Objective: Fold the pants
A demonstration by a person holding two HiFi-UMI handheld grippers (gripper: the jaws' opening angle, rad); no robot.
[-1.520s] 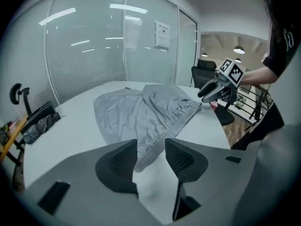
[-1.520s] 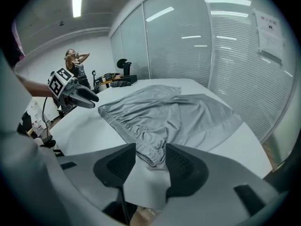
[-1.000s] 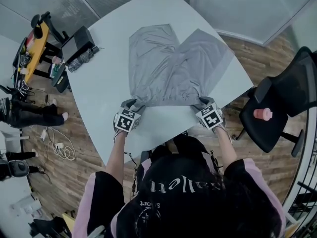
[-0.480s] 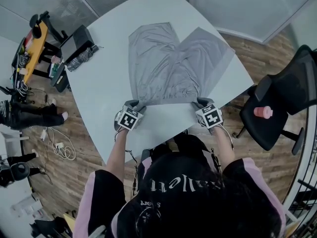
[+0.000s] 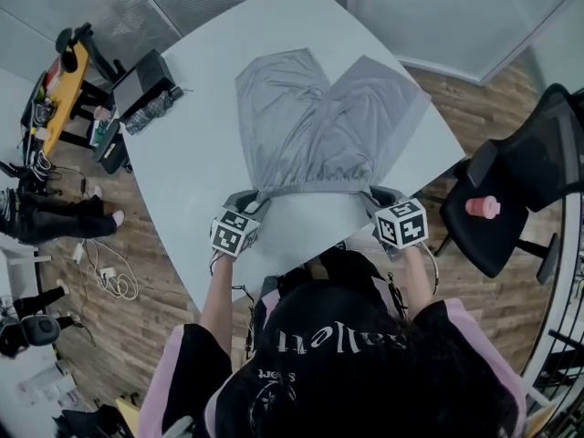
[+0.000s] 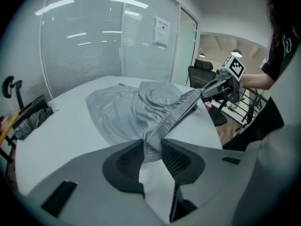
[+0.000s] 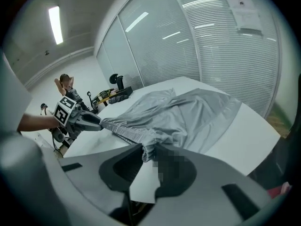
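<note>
Head view showed the grey pants (image 5: 319, 121) spread on the white desk (image 5: 196, 167). The legs fanned toward the far edge, and the right leg's hem reached the desk's right edge. The waistband (image 5: 315, 188) lay nearest the near edge.

The left tool (image 5: 249, 199) sat at the waistband's left end and the right tool (image 5: 380, 196) at its right end. From above, though, their marker cubes covered most of the jaws.

The left gripper view made the grip plain. That tool's jaws had just been closing and stood narrow, with a bunched fold of waistband pinched between the pads. The band ran taut across to the other tool and appeared raised off the desk.

In the right gripper view the jaws had likewise been closing and clamped the waistband's other end. One pad there was blurred over, so only the other pad's contact with the cloth was clear.

The person's head and shoulders hid the desk's near edge. A black office chair (image 5: 511, 199) stood off the right edge, cut by the frame. A pink object (image 5: 484, 209) on its seat was too small to identify.
</note>
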